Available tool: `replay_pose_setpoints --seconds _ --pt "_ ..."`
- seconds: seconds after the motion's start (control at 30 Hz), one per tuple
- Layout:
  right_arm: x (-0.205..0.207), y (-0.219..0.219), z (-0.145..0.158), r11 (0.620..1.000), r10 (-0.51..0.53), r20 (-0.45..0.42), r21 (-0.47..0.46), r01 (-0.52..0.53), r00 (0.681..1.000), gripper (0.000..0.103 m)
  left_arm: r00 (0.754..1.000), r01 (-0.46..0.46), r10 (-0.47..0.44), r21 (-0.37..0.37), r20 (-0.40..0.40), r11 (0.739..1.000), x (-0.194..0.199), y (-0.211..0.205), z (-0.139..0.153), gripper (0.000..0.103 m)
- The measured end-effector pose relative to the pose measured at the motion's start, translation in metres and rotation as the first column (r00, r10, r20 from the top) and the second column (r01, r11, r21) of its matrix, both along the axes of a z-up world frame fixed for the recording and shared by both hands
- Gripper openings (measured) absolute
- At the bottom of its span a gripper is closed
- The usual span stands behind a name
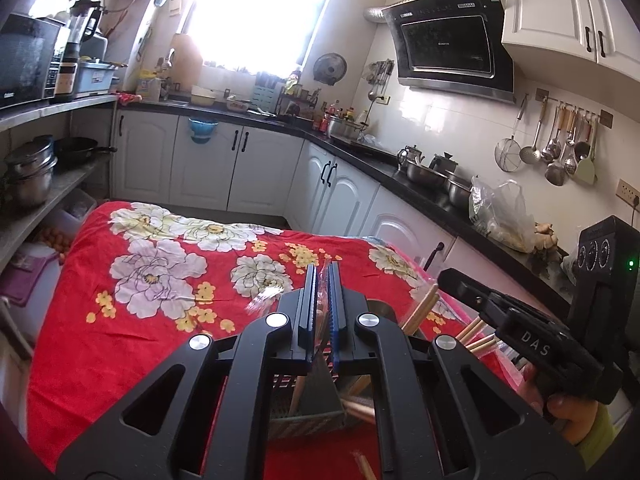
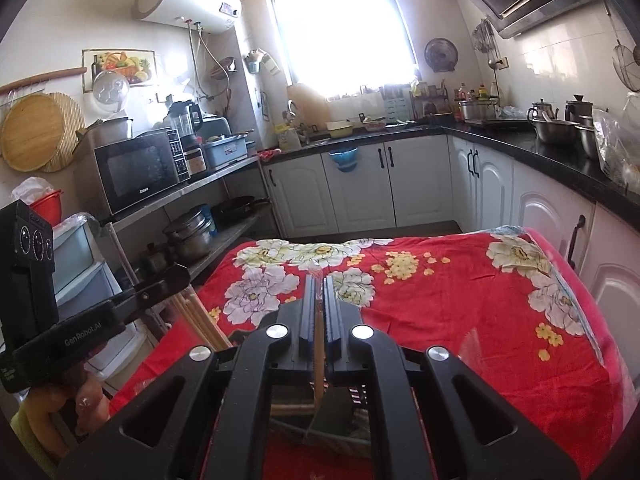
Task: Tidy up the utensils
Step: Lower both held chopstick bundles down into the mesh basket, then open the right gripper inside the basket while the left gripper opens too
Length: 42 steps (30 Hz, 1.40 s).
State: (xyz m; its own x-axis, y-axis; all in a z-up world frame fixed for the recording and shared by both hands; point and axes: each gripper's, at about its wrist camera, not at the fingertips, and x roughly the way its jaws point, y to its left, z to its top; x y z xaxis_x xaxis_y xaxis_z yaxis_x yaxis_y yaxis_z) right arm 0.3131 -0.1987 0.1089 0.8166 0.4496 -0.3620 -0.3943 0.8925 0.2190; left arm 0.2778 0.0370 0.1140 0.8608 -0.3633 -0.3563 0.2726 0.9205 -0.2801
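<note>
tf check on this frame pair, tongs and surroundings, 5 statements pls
1. The right tongs clamp a wooden chopstick. True.
2. The left tongs stand wide open with nothing between them. False: they are shut on a clear plastic wrapper.
3. The table is covered with a plain blue cloth. False: it is a red floral cloth.
4. Ladles hang from a wall rail. True.
5. The microwave sits on the floor. False: it is on a shelf.
</note>
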Motion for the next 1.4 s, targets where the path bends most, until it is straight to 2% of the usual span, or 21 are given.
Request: replay_pose_setpoints --seconds 0.07,0.2,0.43,0.5,0.63,1.03,1.13,1.2,1.4 --pt "-0.003 -0.001 0.000 1.000 -0.004 -0.009 -0.007 0.004 1.000 0.013 1.000 -0.010 0.010 -0.002 -0.008 1.000 -0.003 0.002 -0.001 0.006" --pt "-0.009 -0.004 -0.001 1.000 -0.006 -0.018 -0.009 0.006 1.000 0.015 1.000 -0.012 0.012 -0.011 -0.017 1.000 -0.010 0.003 -0.002 0.011" --pt "-0.023 -0.006 0.002 1.000 -0.006 -0.013 -0.017 0.006 1.000 0.026 1.000 -0.020 0.020 -0.024 -0.022 1.000 -0.021 0.004 -0.002 0.018" --pt "-0.027 -0.008 0.003 1.000 -0.008 -0.011 -0.020 0.007 1.000 0.027 1.000 -0.023 0.022 -0.027 -0.021 0.999 -0.025 0.004 -0.001 0.026" --pt "-0.035 -0.012 0.005 1.000 -0.015 -0.009 -0.023 0.014 1.000 0.030 1.000 -0.025 0.025 -0.022 -0.014 0.999 -0.033 0.001 0.001 0.031" --pt "-0.062 -0.028 0.006 0.999 -0.041 -0.009 -0.028 0.041 0.999 0.041 0.999 -0.036 0.036 -0.017 -0.010 0.999 -0.059 0.001 0.002 0.055" --pt "-0.069 -0.031 0.007 0.999 -0.044 -0.006 -0.030 0.044 0.999 0.043 0.999 -0.037 0.037 -0.013 -0.005 0.999 -0.065 0.000 0.003 0.064" --pt "-0.074 -0.033 0.008 0.998 -0.045 -0.001 -0.032 0.045 0.999 0.044 0.999 -0.037 0.037 -0.012 0.000 0.999 -0.070 0.000 0.005 0.075" --pt "-0.087 -0.037 0.008 0.998 -0.049 0.003 -0.039 0.049 0.999 0.049 0.999 -0.040 0.040 -0.009 0.010 0.999 -0.083 -0.001 0.007 0.091"
